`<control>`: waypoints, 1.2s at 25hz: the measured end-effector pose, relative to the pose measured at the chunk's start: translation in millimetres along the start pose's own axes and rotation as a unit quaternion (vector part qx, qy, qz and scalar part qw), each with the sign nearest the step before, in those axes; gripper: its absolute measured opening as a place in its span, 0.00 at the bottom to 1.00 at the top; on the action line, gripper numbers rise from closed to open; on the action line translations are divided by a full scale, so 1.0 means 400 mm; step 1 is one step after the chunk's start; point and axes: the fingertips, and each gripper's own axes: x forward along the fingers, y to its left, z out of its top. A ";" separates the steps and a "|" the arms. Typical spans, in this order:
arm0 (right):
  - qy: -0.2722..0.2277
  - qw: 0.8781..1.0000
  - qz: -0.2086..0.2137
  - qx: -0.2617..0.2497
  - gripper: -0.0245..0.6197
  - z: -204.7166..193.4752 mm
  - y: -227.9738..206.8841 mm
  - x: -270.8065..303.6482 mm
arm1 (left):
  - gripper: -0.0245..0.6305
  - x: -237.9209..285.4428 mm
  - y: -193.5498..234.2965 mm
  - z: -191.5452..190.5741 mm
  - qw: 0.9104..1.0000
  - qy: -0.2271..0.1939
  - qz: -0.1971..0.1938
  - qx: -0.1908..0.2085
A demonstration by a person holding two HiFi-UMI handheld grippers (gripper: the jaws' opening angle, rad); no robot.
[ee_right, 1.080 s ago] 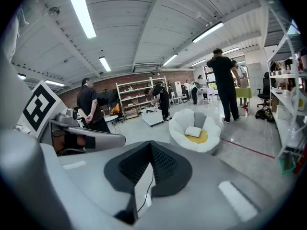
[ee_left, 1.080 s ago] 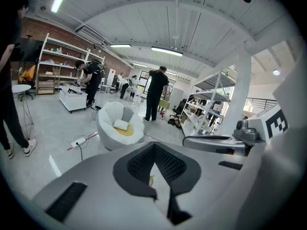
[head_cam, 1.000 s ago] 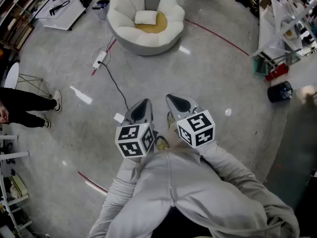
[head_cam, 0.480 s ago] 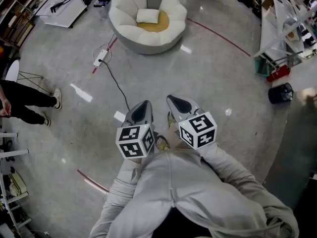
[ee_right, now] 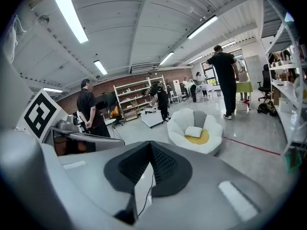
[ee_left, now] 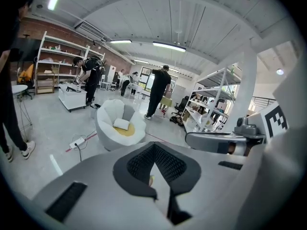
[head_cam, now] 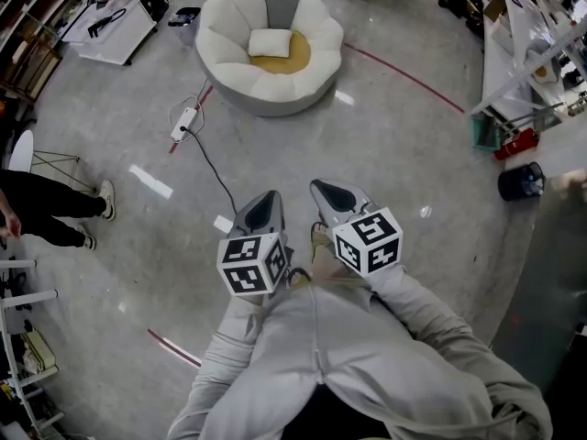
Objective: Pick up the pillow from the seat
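- The pillow (head_cam: 270, 42) is small, white and rectangular. It lies in the hollow of the round white seat (head_cam: 229, 62), on the yellow pad and toward the backrest.
- It looks light, soft and squashy, so it should dent under a pinch rather than slip. There is nothing fragile about it.
- The best hold is probably a corner or one long edge, with enough filling gathered that the cover alone does not pull loose. The near edge faces the open front of the seat and looks easiest to reach.
- The left claw (head_cam: 268, 198) is pressed together with nothing between its pads. It is held close to the person's chest, well apart from the seat.
- The right claw (head_cam: 323, 189) is likewise pressed together and empty, just beside the left one and pointing toward the seat.
- Both would need to spread before taking hold.
- A white power strip (head_cam: 183, 117) lies on the floor (head_cam: 385, 145) between the person and the seat. Its black cable (head_cam: 211, 161) trails toward the person's feet, so I judge it a tripping risk on the walk over.
- A red line (head_cam: 404, 73) runs past the seat on the right.
- One person (head_cam: 50, 211) stands at the left, well clear of the seat, and another (ee_right: 224, 78) stands just beyond it.
- Shelves (head_cam: 532, 44) and a black bin (head_cam: 521, 181) are off to the right, out of the way.
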 end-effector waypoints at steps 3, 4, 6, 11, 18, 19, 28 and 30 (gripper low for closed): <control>0.003 1.000 0.003 -0.016 0.04 0.037 -0.048 0.029 | 0.04 0.054 -0.005 0.045 1.000 -0.004 0.001 -0.005; 0.004 1.000 0.005 -0.019 0.04 0.048 -0.063 0.037 | 0.04 0.071 -0.008 0.060 1.000 -0.006 0.001 -0.007; 0.007 1.000 0.009 -0.021 0.04 0.066 -0.091 0.049 | 0.04 0.103 -0.015 0.084 1.000 -0.006 0.003 -0.009; 0.012 0.999 0.013 -0.028 0.04 0.097 -0.171 0.071 | 0.04 0.172 -0.036 0.112 1.000 -0.007 0.011 -0.015; 0.004 0.999 0.022 -0.033 0.04 0.141 -0.258 0.092 | 0.04 0.251 -0.057 0.134 1.000 -0.007 0.023 -0.020; 0.005 0.999 0.023 -0.034 0.04 0.144 -0.267 0.096 | 0.04 0.259 -0.057 0.139 0.999 -0.008 0.026 -0.019; 0.011 0.999 0.028 -0.027 0.04 0.151 -0.327 0.123 | 0.04 0.313 -0.048 0.175 0.999 -0.006 0.038 -0.018; 0.012 0.999 0.029 -0.027 0.04 0.153 -0.338 0.133 | 0.04 0.328 -0.046 0.184 0.999 -0.005 0.039 -0.017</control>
